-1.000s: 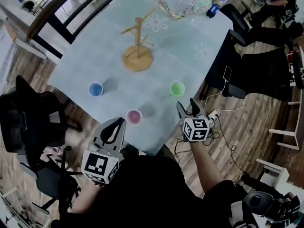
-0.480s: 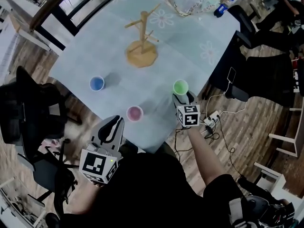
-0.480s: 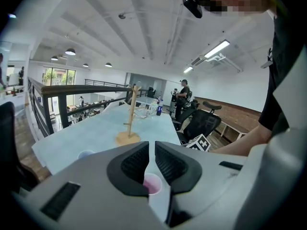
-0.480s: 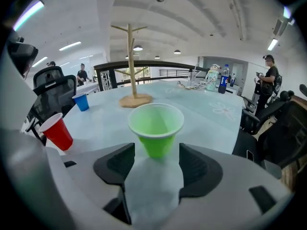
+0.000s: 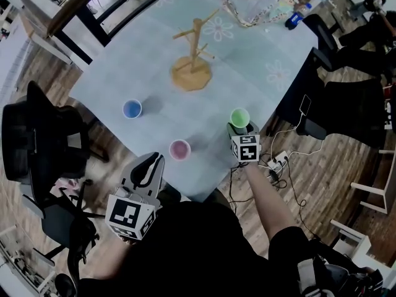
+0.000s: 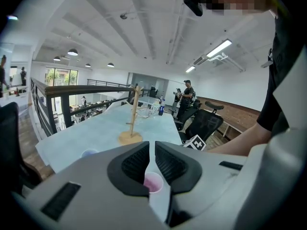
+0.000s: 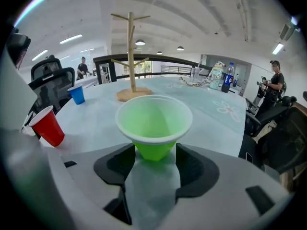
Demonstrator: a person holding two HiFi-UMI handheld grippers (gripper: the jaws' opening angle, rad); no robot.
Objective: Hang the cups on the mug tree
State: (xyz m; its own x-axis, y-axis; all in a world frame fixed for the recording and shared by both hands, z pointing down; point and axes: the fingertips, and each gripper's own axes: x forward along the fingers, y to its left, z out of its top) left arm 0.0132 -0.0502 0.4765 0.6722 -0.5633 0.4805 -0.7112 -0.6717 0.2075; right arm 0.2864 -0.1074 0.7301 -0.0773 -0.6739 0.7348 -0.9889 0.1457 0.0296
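Observation:
The wooden mug tree (image 5: 192,60) stands at the far middle of the pale table (image 5: 124,73); it is bare. A blue cup (image 5: 132,109), a red cup with a pink-looking inside (image 5: 179,149) and a green cup (image 5: 239,117) stand upright on the near part. My right gripper (image 5: 241,130) is at the green cup (image 7: 153,123), open, one jaw on either side of its narrow base. My left gripper (image 5: 153,161) hangs off the table's near edge, shut and empty. In the left gripper view the red cup (image 6: 153,182) shows beyond the left gripper (image 6: 152,147).
Black office chairs (image 5: 37,147) stand left of the table, more on the right (image 5: 359,98). A bottle (image 5: 296,16) and lanyards (image 5: 247,14) lie at the table's far end. Cables and a power strip (image 5: 278,161) are on the wooden floor by the right corner.
My right gripper has moved forward and down from off the table's edge to the green cup, which now sits between its jaws. The left gripper has stayed put.

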